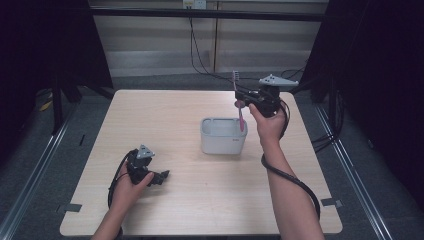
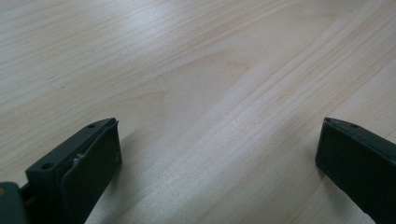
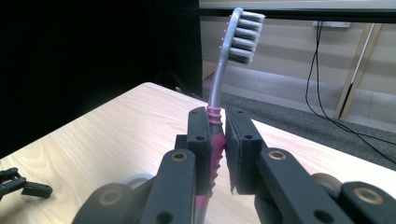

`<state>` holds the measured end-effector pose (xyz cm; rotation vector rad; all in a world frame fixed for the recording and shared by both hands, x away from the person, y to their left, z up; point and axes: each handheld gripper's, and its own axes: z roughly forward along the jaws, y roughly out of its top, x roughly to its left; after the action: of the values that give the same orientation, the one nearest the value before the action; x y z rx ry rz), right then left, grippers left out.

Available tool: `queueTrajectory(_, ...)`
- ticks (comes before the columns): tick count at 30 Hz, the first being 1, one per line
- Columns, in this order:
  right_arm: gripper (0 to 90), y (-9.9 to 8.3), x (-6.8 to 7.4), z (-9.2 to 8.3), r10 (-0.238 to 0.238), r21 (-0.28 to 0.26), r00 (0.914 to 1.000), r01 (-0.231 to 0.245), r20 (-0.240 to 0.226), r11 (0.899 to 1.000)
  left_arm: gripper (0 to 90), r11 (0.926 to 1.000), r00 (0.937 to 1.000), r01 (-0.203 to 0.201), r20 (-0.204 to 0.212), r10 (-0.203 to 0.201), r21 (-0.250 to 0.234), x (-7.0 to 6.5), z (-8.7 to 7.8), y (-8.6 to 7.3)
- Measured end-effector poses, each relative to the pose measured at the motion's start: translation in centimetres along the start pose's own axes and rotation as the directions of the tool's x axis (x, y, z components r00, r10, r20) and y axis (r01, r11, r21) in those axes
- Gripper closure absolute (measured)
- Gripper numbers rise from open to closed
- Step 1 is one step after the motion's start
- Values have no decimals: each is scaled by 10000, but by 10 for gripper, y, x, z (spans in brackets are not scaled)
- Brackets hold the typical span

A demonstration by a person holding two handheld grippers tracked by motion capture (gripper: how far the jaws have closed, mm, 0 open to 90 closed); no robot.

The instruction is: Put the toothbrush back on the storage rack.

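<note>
A pink and grey toothbrush (image 1: pixel 239 102) stands upright, bristles up, above the right end of a white rectangular holder (image 1: pixel 223 135) at the table's middle. My right gripper (image 1: pixel 243 97) is shut on its pink handle (image 3: pixel 215 140), and the bristled head (image 3: pixel 245 37) rises above the jaws. The handle's lower end hangs over the holder's opening. My left gripper (image 1: pixel 162 177) rests low over the front left of the table, held by a hand, with its jaws wide apart and only bare wood (image 2: pixel 215 102) between them.
The light wooden table (image 1: pixel 165 120) has bare room around the holder. Black curtains stand at both sides. Cables (image 1: pixel 200 55) hang down the back wall behind the table. A cable runs along the right forearm (image 1: pixel 292 180).
</note>
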<state>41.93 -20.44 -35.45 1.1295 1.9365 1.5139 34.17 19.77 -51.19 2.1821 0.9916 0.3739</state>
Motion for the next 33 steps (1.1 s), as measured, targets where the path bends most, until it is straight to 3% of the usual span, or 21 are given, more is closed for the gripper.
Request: queueTrajectory(33, 811, -20, -6, 14, -57, 99, 9998, 55, 212, 9999, 0, 9999, 10000, -92, -15, 92, 40, 1, 0, 0)
